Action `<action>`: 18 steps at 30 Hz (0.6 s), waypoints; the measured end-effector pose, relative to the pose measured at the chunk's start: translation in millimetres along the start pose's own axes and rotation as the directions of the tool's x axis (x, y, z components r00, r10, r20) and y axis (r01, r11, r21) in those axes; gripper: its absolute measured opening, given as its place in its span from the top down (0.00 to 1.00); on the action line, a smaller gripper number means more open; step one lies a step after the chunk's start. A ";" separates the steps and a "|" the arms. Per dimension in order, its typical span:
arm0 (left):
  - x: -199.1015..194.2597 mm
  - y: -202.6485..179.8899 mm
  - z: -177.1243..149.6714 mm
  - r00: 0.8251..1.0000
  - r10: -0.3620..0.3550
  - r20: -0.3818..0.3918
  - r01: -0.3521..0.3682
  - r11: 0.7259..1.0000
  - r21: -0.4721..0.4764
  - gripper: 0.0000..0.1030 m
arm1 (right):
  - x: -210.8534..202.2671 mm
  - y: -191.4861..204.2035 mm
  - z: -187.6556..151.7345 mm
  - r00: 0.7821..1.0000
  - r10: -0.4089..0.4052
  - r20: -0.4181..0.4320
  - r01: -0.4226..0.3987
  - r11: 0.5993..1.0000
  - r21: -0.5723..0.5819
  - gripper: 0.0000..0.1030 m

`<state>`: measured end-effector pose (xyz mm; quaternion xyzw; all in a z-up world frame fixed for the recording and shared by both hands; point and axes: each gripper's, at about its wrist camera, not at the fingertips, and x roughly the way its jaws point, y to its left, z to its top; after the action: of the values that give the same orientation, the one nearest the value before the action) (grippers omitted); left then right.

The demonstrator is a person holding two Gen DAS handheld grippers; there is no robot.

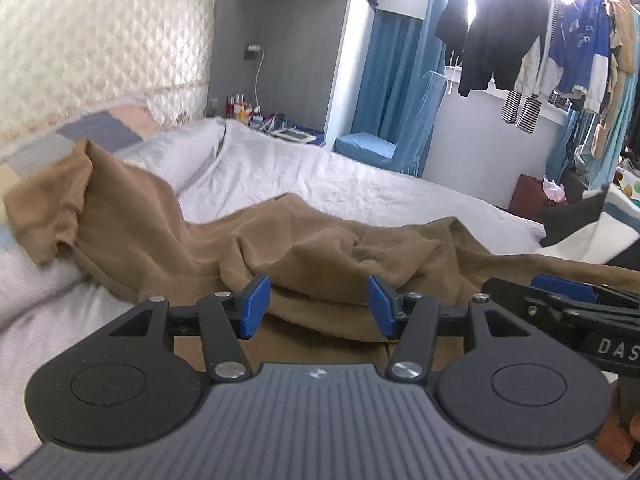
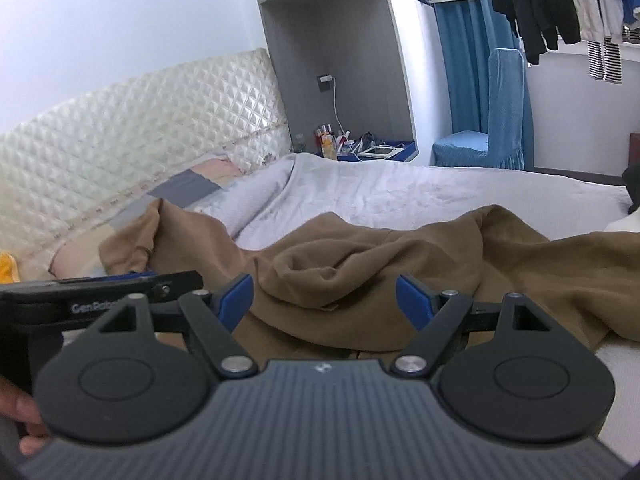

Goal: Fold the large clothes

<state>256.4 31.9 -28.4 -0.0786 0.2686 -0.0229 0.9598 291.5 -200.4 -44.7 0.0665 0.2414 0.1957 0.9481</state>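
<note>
Left wrist view: brown garment [image 1: 280, 248] lengthwise left-to-right across bed [image 1: 360, 184], both hand-held grippers [image 1: 318, 306] agape, empty.

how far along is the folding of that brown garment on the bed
Done: nothing visibly folded; the brown garment lies rumpled and bunched across the white bedspread. In hand: nothing; the left gripper and right gripper are both open above its near edge, side by side. Left: grasping, spreading it flat, and every fold.
</note>
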 end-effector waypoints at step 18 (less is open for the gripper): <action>110.6 66.4 -48.8 0.992 0.024 -0.126 -0.040 0.991 -0.125 0.42 | 128.6 6.7 -35.1 0.981 -0.058 -0.187 0.031 0.989 -0.145 0.22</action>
<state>325.7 81.1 -137.0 -0.1337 0.3300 0.0047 0.9345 376.0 -141.3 -129.4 -0.0253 0.3180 0.1967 0.9271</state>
